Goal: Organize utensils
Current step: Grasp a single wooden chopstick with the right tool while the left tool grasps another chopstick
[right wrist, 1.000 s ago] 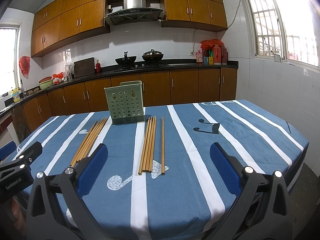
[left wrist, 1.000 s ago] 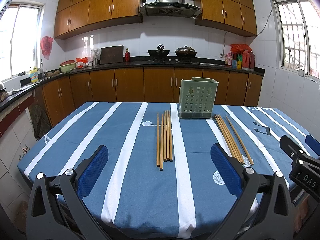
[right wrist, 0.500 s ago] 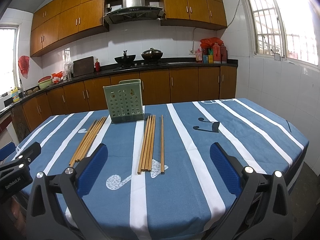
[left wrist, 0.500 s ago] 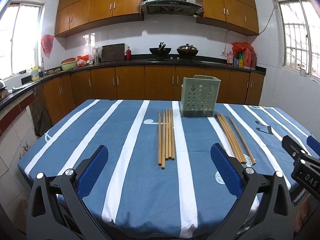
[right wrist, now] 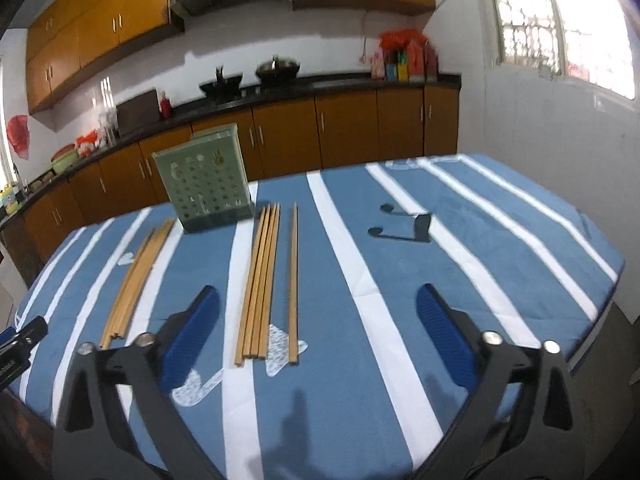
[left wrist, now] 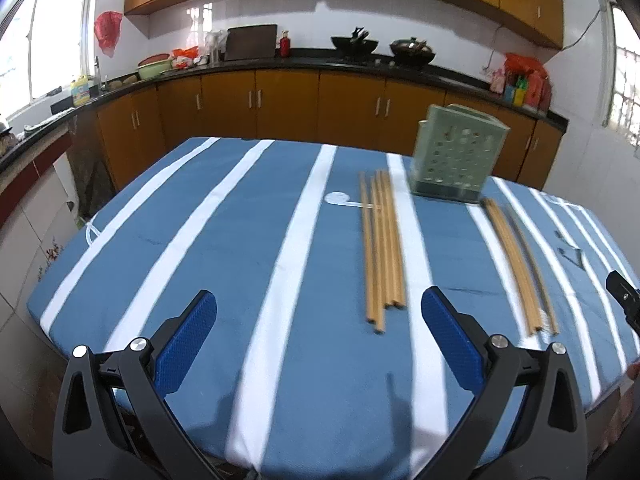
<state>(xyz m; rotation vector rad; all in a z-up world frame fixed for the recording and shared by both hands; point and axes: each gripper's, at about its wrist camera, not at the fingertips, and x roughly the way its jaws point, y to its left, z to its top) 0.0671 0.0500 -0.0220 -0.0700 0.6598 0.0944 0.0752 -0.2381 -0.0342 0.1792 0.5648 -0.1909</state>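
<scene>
Left gripper: fingers wide apart, empty, low over the near tabletop.
Right gripper: fingers apart and just narrowing; nothing gripped, though the near ends of the right chopstick bundle lie between them.
Left chopstick bundle: flat at 1 o'clock of the left gripper.
Utensil holder: upright at 11 o'clock of the right gripper.
Risk: thin round sticks may roll or scatter if pinched unevenly; a partial grab would leave strays.
Risk: the light holder could tip when sticks are pushed in.

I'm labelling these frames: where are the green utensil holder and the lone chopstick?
green utensil holder [right wrist: 206, 184]: right wrist view, perforated front wall.
lone chopstick [right wrist: 293, 280]: right wrist view, mid-shaft.
</scene>
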